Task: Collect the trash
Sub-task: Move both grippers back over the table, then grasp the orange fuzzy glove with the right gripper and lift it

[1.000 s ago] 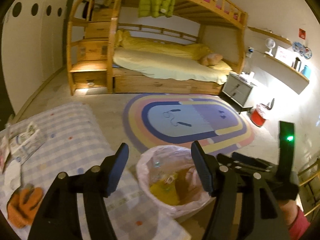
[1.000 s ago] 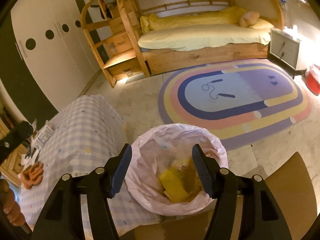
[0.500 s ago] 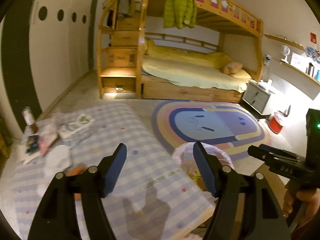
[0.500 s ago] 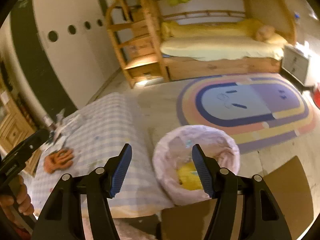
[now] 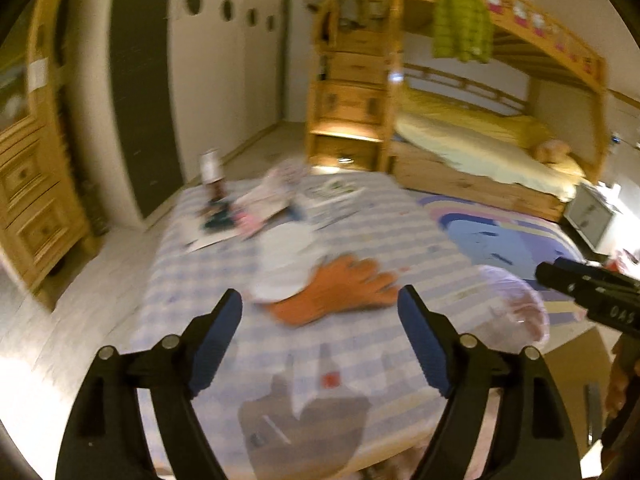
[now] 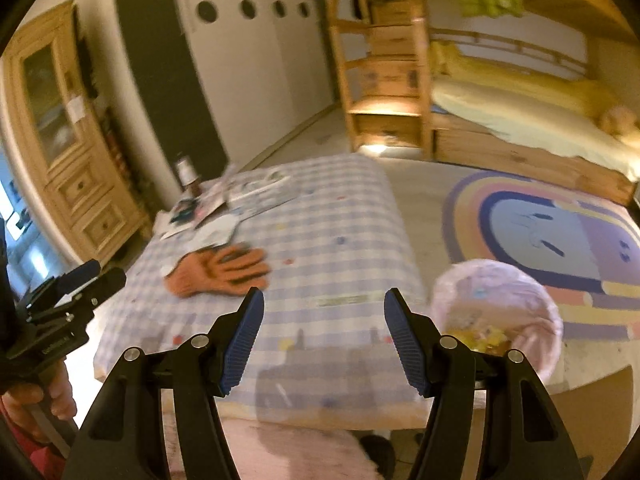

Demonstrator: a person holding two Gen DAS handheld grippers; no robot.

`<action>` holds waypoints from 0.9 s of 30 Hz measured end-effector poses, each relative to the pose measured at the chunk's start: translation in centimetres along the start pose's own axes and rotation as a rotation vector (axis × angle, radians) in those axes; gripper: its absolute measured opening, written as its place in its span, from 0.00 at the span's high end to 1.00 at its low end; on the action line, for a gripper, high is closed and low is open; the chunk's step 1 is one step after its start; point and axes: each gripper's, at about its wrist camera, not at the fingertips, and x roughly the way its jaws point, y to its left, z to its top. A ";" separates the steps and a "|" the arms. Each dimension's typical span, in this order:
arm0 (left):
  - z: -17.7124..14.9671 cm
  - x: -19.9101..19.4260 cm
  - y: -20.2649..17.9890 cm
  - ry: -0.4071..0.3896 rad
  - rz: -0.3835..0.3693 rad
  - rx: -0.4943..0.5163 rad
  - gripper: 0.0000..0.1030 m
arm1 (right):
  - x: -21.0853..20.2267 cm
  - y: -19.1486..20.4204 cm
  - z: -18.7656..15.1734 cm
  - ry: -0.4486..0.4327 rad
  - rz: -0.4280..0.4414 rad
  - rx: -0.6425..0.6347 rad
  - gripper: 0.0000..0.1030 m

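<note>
Left gripper [image 5: 320,336] was open, empty, over counter [image 6: 340,216]. Papers [image 6: 224,200] far left, orange glove [image 6: 224,268] ahead. Right gripper [image 6: 324,340] open, empty. Bin [image 6: 500,308] right of counter. Step looked like reaching for next trash; next: lower, pinch glove.

I am holding my left gripper [image 5: 320,332] level and forward, its 2 blue-padded fingers [image 5: 214,342] spread wide with nothing between them. I am holding my right gripper [image 6: 324,334] the same way, jaws parted and gripping nothing. From the left camera, my right gripper is showing at the right edge as a black body pointing left. From the right camera, my left gripper is sitting at the left edge, with my left hand [image 6: 38,396] wrapping its handle.
</note>
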 end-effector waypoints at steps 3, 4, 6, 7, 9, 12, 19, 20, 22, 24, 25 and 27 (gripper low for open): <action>-0.9 0.3 2.7 0.025 0.056 -0.040 0.22 | 1.5 2.4 0.1 0.024 0.032 -0.042 0.39; -1.1 0.4 3.6 0.034 0.069 -0.053 0.22 | 2.0 3.1 0.2 0.031 0.045 -0.055 0.39; -1.4 0.7 4.9 0.046 0.079 -0.066 0.22 | 2.9 4.4 0.1 0.041 0.056 -0.082 0.39; -1.4 0.8 5.5 0.050 0.084 -0.068 0.22 | 3.4 5.0 0.2 0.047 0.060 -0.093 0.39; -1.3 1.0 6.0 0.059 0.088 -0.065 0.22 | 4.7 6.1 0.3 0.065 0.070 -0.113 0.39; -1.3 1.5 6.7 0.064 0.096 -0.069 0.22 | 6.4 7.1 0.5 0.090 0.081 -0.131 0.40; -1.2 3.1 7.9 0.084 0.109 -0.100 0.22 | 10.0 8.8 0.8 0.132 0.114 -0.169 0.52; -1.2 3.3 8.0 0.086 0.107 -0.104 0.22 | 10.6 9.2 0.8 0.139 0.123 -0.176 0.52; -1.2 3.6 8.1 0.089 0.099 -0.106 0.22 | 11.6 9.6 0.9 0.151 0.139 -0.186 0.52; -1.3 3.8 8.0 0.093 0.091 -0.103 0.23 | 12.7 10.1 0.8 0.175 0.140 -0.203 0.51; -1.3 3.8 7.9 0.095 0.088 -0.101 0.24 | 13.2 10.2 0.7 0.184 0.135 -0.209 0.51; -1.3 3.9 7.7 0.094 0.085 -0.098 0.24 | 13.9 10.4 0.5 0.200 0.135 -0.218 0.52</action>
